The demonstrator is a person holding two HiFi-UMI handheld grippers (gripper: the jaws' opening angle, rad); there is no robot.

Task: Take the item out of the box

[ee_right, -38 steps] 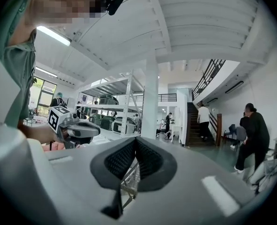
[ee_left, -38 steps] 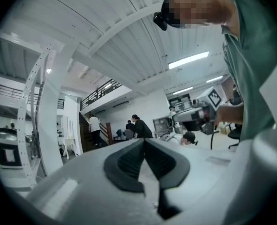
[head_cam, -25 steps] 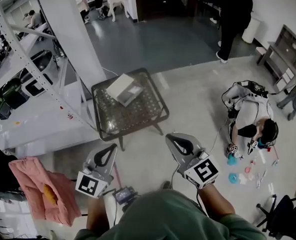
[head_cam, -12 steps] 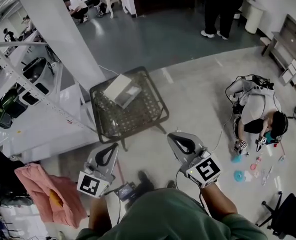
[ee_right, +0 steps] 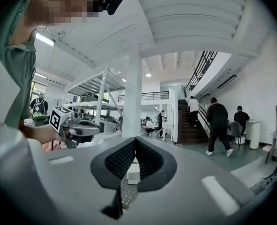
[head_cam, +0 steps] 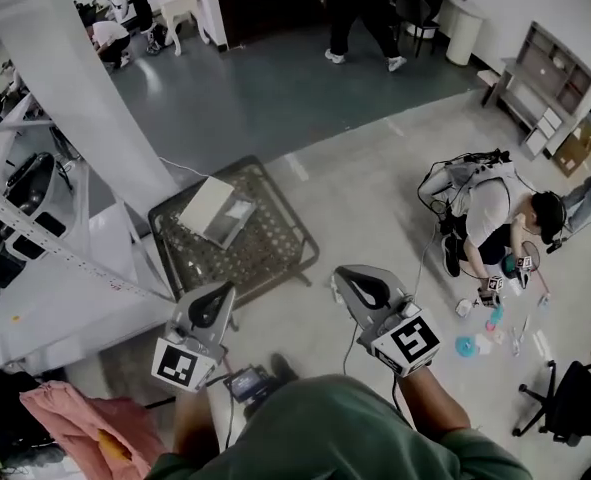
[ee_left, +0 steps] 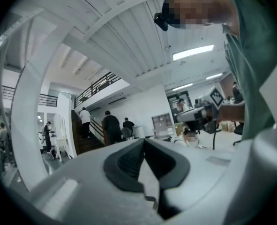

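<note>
A white box (head_cam: pixel 215 211) lies on a small dark mesh table (head_cam: pixel 265 253) on the floor ahead of me. It also shows past the jaws in the right gripper view, as a white box (ee_right: pixel 133 172) on the mesh table (ee_right: pixel 124 191). Both grippers hang well short of the table, in the air near my chest. The left gripper (head_cam: pixel 223 290) is shut and holds nothing, and the left gripper view (ee_left: pixel 144 142) shows its pads meeting. The right gripper (head_cam: pixel 341 272) is shut and empty too, its pads together (ee_right: pixel 135 142).
A white column (head_cam: pixel 65 78) and a shelving rack (head_cam: pixel 35 218) stand left of the table. A pink cloth (head_cam: pixel 80 438) lies at lower left. A person (head_cam: pixel 490 218) sits on the floor at right among small items; others walk at the top. An office chair (head_cam: pixel 575 408) is at lower right.
The head view has swung: the table and box now sit further left and lower, and the seated person higher. The walkers at the top moved left. Both grippers stayed shut.
</note>
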